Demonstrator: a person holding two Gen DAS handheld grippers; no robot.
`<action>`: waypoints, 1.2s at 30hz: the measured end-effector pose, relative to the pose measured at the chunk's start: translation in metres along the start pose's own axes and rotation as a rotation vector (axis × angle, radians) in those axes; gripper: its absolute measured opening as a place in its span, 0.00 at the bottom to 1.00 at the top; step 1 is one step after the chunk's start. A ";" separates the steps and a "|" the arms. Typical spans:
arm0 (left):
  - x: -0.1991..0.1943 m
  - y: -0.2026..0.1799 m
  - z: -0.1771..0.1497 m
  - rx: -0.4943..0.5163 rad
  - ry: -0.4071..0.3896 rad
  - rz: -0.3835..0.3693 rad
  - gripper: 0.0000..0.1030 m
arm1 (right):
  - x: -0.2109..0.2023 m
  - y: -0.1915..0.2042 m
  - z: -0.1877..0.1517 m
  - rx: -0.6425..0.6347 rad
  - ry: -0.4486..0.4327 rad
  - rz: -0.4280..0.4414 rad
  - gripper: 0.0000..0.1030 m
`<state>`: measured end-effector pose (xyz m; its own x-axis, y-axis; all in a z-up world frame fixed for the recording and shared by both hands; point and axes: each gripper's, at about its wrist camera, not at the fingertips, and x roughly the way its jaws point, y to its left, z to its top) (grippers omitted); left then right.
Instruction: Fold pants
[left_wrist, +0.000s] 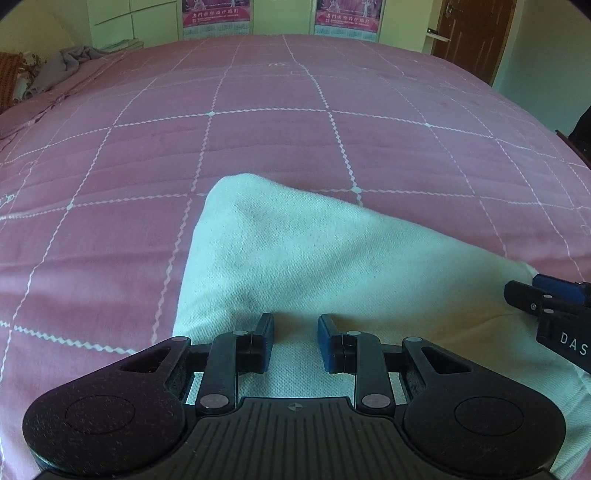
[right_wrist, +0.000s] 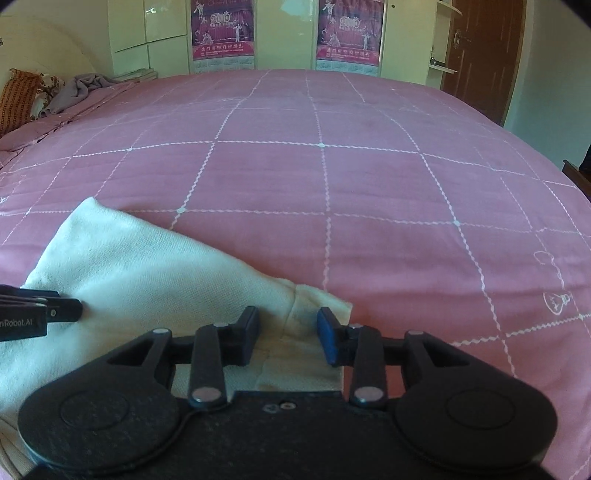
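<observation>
The white pants (left_wrist: 314, 258) lie folded on the pink checked bedspread (left_wrist: 258, 147), at its near edge. My left gripper (left_wrist: 295, 341) is open and sits over the cloth's near left part, with fabric between its blue pads. My right gripper (right_wrist: 288, 334) is open over the pants' right end (right_wrist: 310, 306), where a seam and hem show. The pants also fill the left of the right wrist view (right_wrist: 129, 266). The right gripper shows at the right edge of the left wrist view (left_wrist: 546, 302). The left gripper shows at the left edge of the right wrist view (right_wrist: 40, 310).
The bedspread (right_wrist: 332, 166) stretches far ahead. A grey blanket (right_wrist: 81, 88) and patterned pillows (right_wrist: 18, 96) lie at the far left. Wardrobe doors with two posters (right_wrist: 221, 33) stand behind the bed, and a brown door (right_wrist: 480, 55) is at the far right.
</observation>
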<state>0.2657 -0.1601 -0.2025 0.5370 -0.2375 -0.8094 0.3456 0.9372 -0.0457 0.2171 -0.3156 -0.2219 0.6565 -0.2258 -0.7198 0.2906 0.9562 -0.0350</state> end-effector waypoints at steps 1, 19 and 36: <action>0.003 -0.001 0.001 -0.003 0.000 0.004 0.26 | 0.002 0.000 0.001 -0.003 0.003 -0.001 0.35; -0.024 -0.008 -0.029 0.044 -0.030 0.032 0.26 | -0.001 0.004 -0.001 -0.020 0.030 -0.022 0.39; -0.081 -0.007 -0.088 0.041 -0.048 -0.010 0.26 | -0.072 0.014 -0.050 -0.094 -0.008 0.011 0.40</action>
<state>0.1517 -0.1245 -0.1879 0.5698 -0.2596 -0.7797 0.3815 0.9239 -0.0288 0.1389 -0.2764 -0.2052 0.6651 -0.2167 -0.7146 0.2175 0.9717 -0.0922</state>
